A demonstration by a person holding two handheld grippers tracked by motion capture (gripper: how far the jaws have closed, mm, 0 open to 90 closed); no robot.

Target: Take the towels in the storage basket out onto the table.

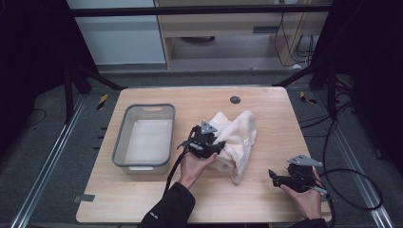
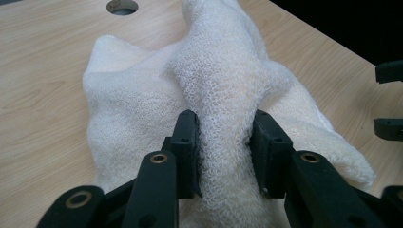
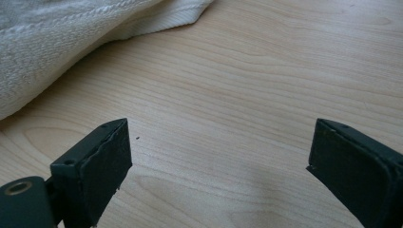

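Note:
A crumpled white towel [image 1: 236,137] lies near the middle of the wooden table [image 1: 266,199]. My left gripper [image 1: 219,145] is shut on a raised fold of the towel [image 2: 223,95], and the cloth bulges up between its two black jaws. My right gripper [image 1: 272,175] sits low over the table near the front right edge, a short way right of the towel's lower corner. Its jaws stand wide apart over bare wood [image 3: 223,156] with nothing between them. The towel's edge [image 3: 57,42] lies at the upper left of the right gripper view.
A grey plastic bin [image 1: 122,137] with an empty pale floor stands on the table's left half, just left of my left hand. A round dark hole [image 1: 235,99] sits near the table's far edge. Cables [image 1: 351,175] trail off the right side.

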